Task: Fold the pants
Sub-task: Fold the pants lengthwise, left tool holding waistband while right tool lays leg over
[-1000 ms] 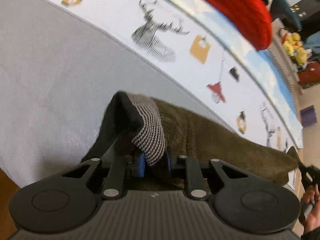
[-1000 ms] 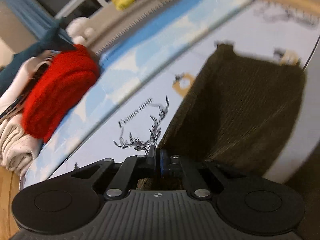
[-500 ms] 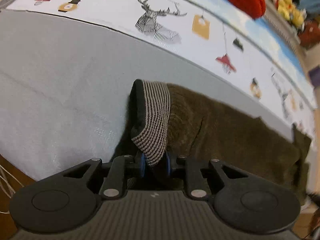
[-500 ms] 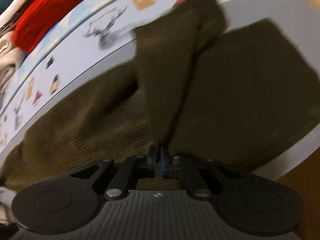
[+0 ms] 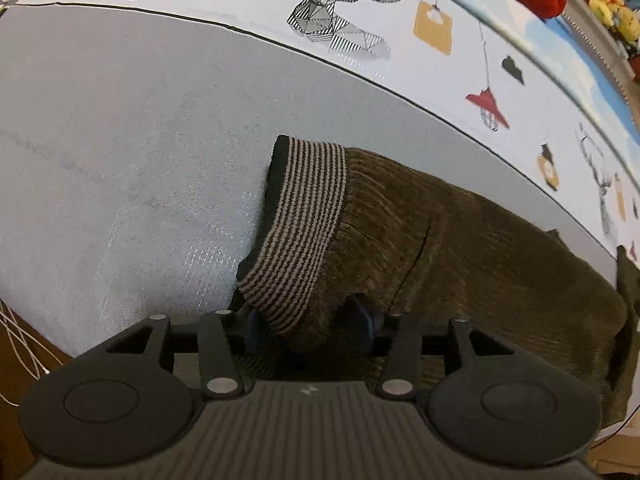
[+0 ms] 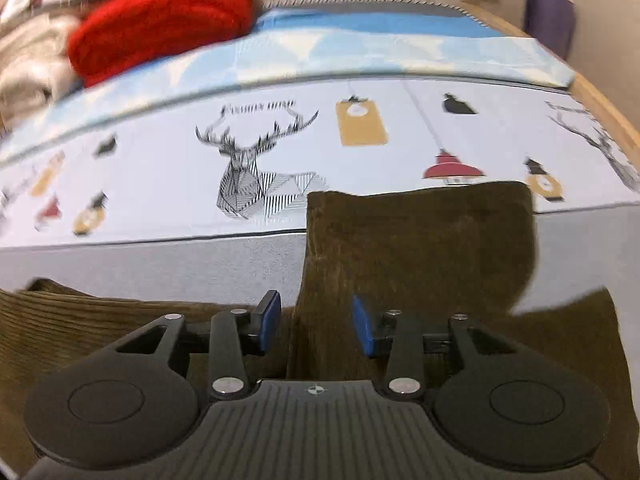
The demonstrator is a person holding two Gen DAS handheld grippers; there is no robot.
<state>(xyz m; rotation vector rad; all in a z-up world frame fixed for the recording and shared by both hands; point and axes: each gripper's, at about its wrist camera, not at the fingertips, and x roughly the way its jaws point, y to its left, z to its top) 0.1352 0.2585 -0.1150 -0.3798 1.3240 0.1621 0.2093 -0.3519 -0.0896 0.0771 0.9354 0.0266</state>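
Note:
Olive-brown corduroy pants [image 5: 460, 248] lie on the grey sheet [image 5: 120, 160], their striped waistband [image 5: 308, 216] folded up at the left end. My left gripper [image 5: 308, 322] points steeply down at that waistband corner. Its jaws are opening, and the fabric sits loose between the blue pads. In the right wrist view a folded-over pant leg [image 6: 420, 248] lies flat across the grey sheet and reaches onto the printed sheet. My right gripper [image 6: 317, 320] is over its near edge. Its jaws are opening too, with the cloth's edge between the pads, untouched by the left pad.
A printed sheet with deer and lamps [image 5: 360, 20] lies beyond the grey one. A red knit [image 6: 160, 20] and a beige cloth [image 6: 24, 72] are piled at the far left. Yellow plush toys [image 5: 612, 4] sit on a far ledge. The wooden bed edge [image 5: 16, 360] runs nearby.
Both grippers were shut on the pants and now have their pads apart. The right one swung the leg over and laid it flat. The left one sank slightly with the waistband.

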